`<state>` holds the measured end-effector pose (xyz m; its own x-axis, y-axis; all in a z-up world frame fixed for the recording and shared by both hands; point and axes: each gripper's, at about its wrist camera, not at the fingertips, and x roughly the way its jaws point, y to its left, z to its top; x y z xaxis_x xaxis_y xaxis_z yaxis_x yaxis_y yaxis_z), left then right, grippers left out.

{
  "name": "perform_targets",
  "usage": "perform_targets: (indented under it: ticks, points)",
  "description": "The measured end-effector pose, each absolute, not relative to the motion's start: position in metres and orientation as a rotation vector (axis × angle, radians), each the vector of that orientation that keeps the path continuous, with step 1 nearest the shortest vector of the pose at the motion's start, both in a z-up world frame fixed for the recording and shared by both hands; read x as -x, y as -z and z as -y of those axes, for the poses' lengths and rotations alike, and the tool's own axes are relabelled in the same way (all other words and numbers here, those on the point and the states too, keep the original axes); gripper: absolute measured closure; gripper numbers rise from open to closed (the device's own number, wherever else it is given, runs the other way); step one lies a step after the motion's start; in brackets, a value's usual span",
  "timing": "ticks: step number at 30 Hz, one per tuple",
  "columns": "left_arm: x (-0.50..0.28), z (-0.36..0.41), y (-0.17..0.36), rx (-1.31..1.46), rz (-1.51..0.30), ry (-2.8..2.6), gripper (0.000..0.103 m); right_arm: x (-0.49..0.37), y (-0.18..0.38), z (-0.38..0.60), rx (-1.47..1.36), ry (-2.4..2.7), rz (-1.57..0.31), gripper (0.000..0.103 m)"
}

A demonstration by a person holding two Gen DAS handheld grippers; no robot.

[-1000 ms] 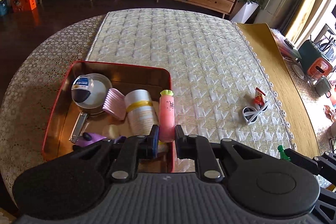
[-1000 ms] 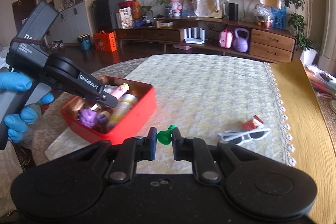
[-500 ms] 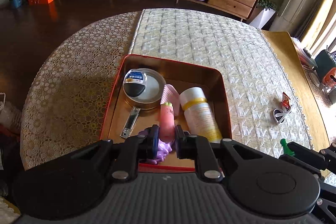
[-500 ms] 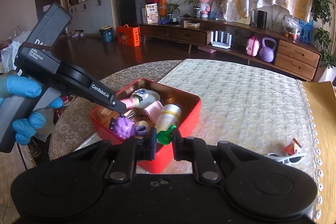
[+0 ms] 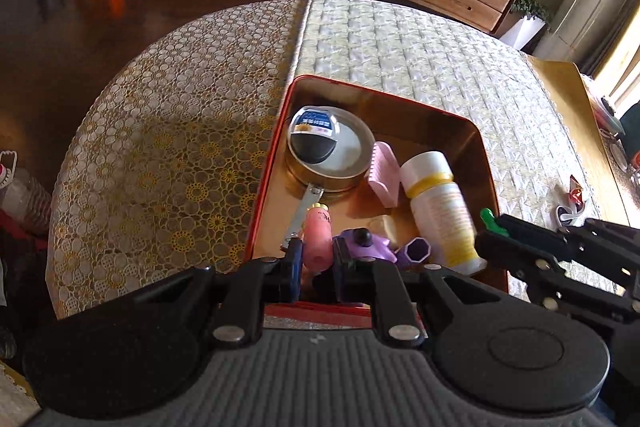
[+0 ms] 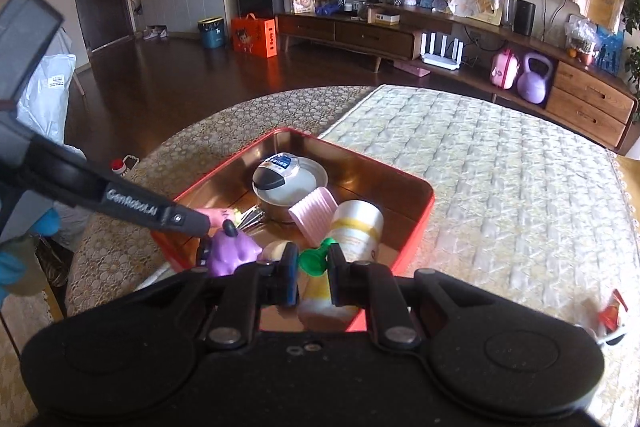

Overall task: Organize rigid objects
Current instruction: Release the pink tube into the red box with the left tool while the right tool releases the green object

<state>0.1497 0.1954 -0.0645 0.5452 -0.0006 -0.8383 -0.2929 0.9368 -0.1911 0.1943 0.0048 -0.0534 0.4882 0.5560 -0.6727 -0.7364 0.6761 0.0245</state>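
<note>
- My left gripper (image 5: 316, 259) is clenched on one pink tube-shaped bottle with a yellow-green cap (image 5: 318, 239), held over the near edge of the red metal tray with a golden inside (image 5: 384, 99).
- My right gripper (image 6: 313, 273) grips one small green plastic piece (image 6: 316, 259), held above the tray's near corner.
- Counted in the tray: one round shallow metal tin with a black-and-white lid (image 5: 328, 151), one pink ribbed comb-like piece (image 5: 384, 175), one white cylindrical bottle with a yellow band (image 5: 440, 203) lying on its side, one metal nail clipper (image 5: 302, 215), one purple knobbly toy (image 6: 232, 253), one purple hexagonal cap (image 5: 418, 250), and one pale rounded item I cannot identify.
- Outside the tray, well apart to the right: one pair of white-framed sunglasses (image 5: 568, 213) and one red wrapper (image 5: 576, 189).
- Surface: a round table under a lace cloth (image 5: 160, 155), with a quilted pale runner (image 5: 420, 47) across it.
- Room: dark wood floor, a long wooden sideboard (image 6: 400, 35) carrying one purple kettlebell (image 6: 534, 79).
</note>
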Motion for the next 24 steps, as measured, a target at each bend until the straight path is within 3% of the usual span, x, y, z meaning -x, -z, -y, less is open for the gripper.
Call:
perform_targets:
  ticks: [13, 24]
  points:
    - [-0.152, -0.207, 0.079, 0.349, -1.002, -0.176, 0.088, -0.204, 0.076, -0.026, 0.325, -0.817, -0.764, 0.089]
    - [-0.153, -0.202, 0.082, 0.338, -1.020, -0.174, 0.087, -0.195, 0.070, -0.017, 0.280, -0.838, -0.794, 0.080]
